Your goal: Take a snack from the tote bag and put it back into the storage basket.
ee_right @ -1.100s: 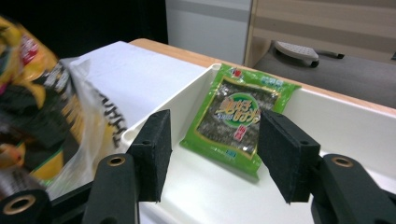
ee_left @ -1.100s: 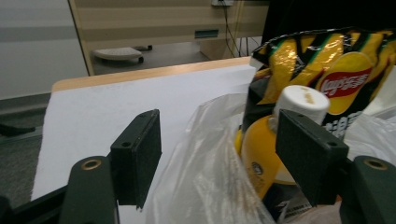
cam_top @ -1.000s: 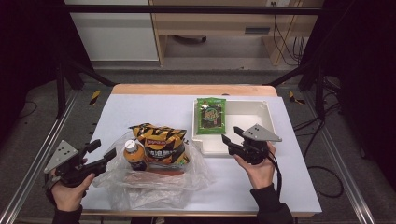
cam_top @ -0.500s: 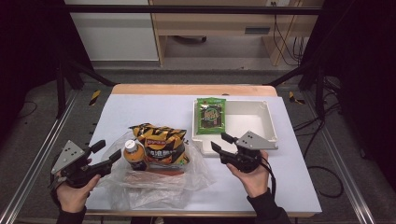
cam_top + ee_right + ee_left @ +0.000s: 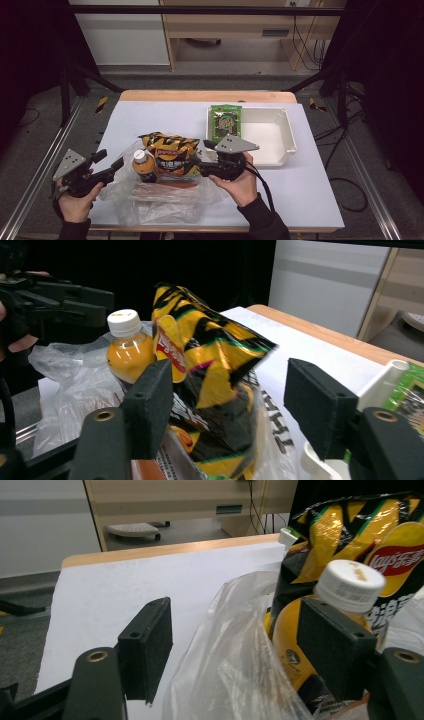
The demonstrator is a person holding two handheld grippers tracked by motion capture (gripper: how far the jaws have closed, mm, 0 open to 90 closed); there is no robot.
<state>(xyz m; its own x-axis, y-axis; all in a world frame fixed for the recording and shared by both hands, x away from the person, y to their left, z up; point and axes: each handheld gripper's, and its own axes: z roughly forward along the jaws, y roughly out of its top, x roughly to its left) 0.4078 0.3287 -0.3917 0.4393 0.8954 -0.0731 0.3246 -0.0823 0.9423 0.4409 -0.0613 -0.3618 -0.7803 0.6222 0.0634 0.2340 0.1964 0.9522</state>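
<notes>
One chip bag, one juice bottle, one plastic bag, one tray, one green packet.

The right gripper [image 5: 206, 156], jaws just widened and gripping nothing, straddles the chip bag [image 5: 170, 152] standing beside the bottle [image 5: 144, 165] in the plastic bag [image 5: 160, 200]. The left gripper [image 5: 114, 161] gapes wide around the plastic's edge, unclamped. The green packet [image 5: 225, 122] lies in the tray [image 5: 290, 142].

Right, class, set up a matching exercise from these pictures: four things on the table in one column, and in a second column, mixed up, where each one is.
Things:
1. green snack packet
2. orange drink bottle
3. yellow and black crisp bag
4. white tray

Places:
A. inside the clear plastic bag, at its left, white cap up
B. on the right part of the table, behind the right tongs
C. at the left end of the tray
D. in the clear plastic bag, just right of the bottle

Pairs: 1-C, 2-A, 3-D, 4-B
</notes>
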